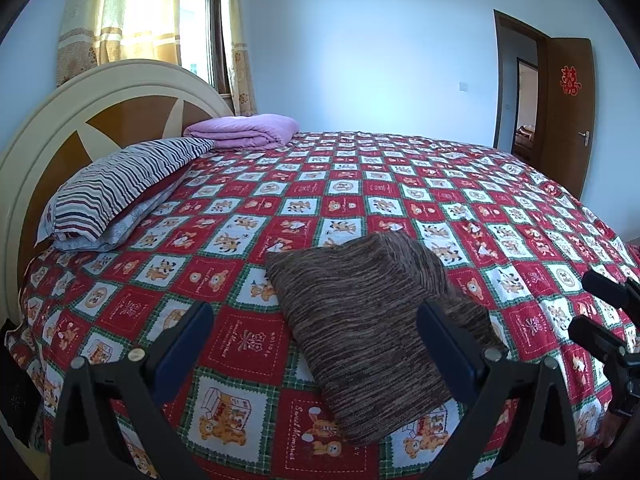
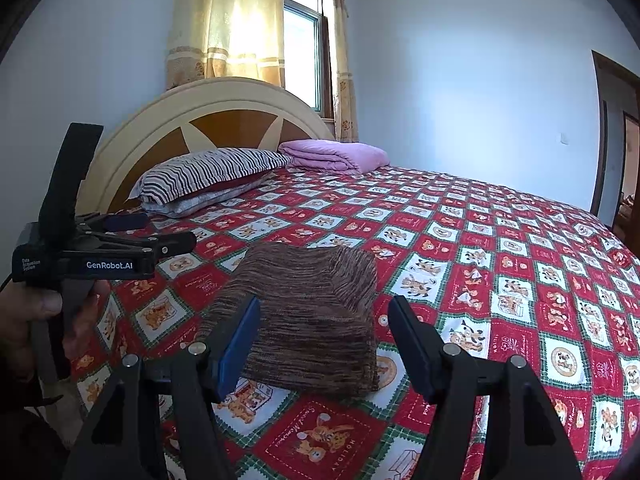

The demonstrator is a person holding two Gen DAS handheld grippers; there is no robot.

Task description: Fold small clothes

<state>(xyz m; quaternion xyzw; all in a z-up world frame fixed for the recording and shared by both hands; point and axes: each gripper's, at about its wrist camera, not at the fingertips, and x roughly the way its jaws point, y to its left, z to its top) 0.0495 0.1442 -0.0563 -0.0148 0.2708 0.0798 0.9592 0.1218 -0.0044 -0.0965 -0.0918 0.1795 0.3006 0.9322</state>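
A brown striped knit garment (image 1: pixel 368 320) lies folded into a compact rectangle on the red patterned bedspread (image 1: pixel 248 208); it also shows in the right wrist view (image 2: pixel 312 316). My left gripper (image 1: pixel 316 320) is open and empty, held above the bed just short of the garment's near edge. My right gripper (image 2: pixel 324 316) is open and empty, its fingers either side of the garment's near edge and above it. The left gripper shows from the side in the right wrist view (image 2: pixel 160 232), and the right gripper at the right edge of the left wrist view (image 1: pixel 600 308).
A striped pillow (image 1: pixel 120 192) and a folded purple blanket (image 1: pixel 244 130) lie by the round headboard (image 1: pixel 100 96). A curtained window (image 2: pixel 296 40) is behind it. An open brown door (image 1: pixel 564 112) stands at the far right.
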